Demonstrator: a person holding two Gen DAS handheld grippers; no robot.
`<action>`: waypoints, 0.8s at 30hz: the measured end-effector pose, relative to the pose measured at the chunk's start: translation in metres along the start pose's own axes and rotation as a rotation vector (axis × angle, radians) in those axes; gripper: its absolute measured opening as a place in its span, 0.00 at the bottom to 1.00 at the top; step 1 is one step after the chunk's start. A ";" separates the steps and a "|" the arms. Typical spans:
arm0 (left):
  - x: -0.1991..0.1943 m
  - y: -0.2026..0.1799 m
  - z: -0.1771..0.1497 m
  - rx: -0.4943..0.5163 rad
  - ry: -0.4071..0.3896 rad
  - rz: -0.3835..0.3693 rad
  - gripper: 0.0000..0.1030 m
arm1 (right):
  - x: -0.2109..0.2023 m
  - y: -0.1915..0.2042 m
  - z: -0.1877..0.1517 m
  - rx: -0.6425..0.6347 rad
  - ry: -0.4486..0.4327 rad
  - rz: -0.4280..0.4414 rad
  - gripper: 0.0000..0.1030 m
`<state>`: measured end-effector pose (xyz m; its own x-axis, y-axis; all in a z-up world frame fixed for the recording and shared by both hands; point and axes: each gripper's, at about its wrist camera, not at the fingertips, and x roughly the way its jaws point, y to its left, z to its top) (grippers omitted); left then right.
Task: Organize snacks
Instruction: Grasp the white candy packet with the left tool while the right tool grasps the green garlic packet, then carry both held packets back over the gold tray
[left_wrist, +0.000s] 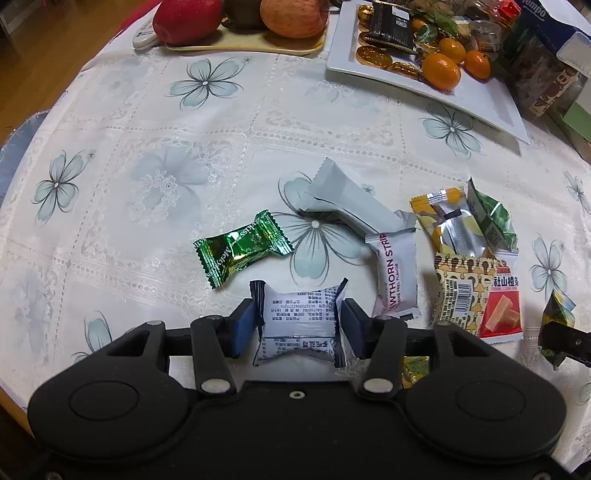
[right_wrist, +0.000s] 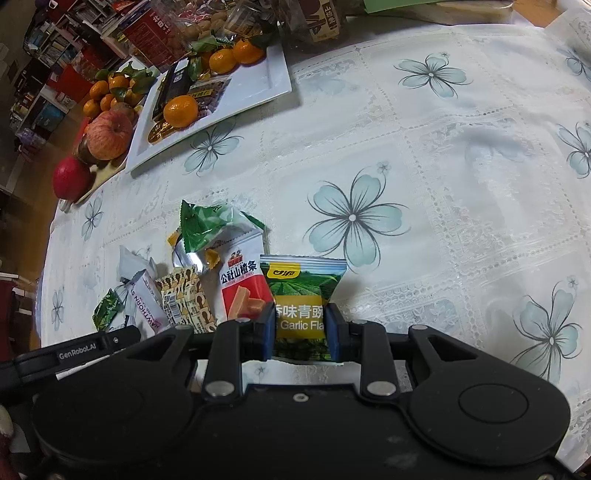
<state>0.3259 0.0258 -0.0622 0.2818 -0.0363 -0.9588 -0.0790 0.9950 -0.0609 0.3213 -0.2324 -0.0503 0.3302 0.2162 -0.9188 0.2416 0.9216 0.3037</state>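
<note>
My left gripper (left_wrist: 299, 325) is shut on a small white snack packet (left_wrist: 300, 321) with black print, low over the tablecloth. Just ahead lie a green foil candy (left_wrist: 242, 251), a grey wrapper (left_wrist: 347, 203), a white hawthorn strip packet (left_wrist: 395, 273) and a pile of other packets (left_wrist: 465, 236). My right gripper (right_wrist: 300, 326) is shut on a green and yellow garlic pea packet (right_wrist: 301, 295). Left of it lie a red hawthorn packet (right_wrist: 242, 288), a patterned packet (right_wrist: 188, 302) and a green bag (right_wrist: 207, 225).
A white rectangular plate (left_wrist: 476, 107) with tangerines, gold coins and a black bar sits at the back right. A tray (left_wrist: 243, 46) with apples is at the back left. Boxes and jars (left_wrist: 546, 62) stand at the far right. The table edge curves at the left.
</note>
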 end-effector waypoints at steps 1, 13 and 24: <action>0.000 -0.002 -0.001 0.009 -0.004 0.013 0.56 | 0.000 0.001 -0.001 -0.003 -0.001 -0.001 0.28; 0.000 0.004 -0.002 -0.044 -0.018 -0.043 0.50 | -0.006 0.012 -0.008 -0.052 -0.028 0.005 0.28; -0.061 -0.004 -0.039 0.052 -0.148 -0.125 0.49 | -0.044 0.012 -0.035 -0.076 -0.142 0.050 0.28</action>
<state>0.2716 0.0202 -0.0148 0.4239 -0.1501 -0.8932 0.0141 0.9872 -0.1591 0.2773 -0.2200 -0.0152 0.4669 0.2197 -0.8566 0.1535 0.9338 0.3232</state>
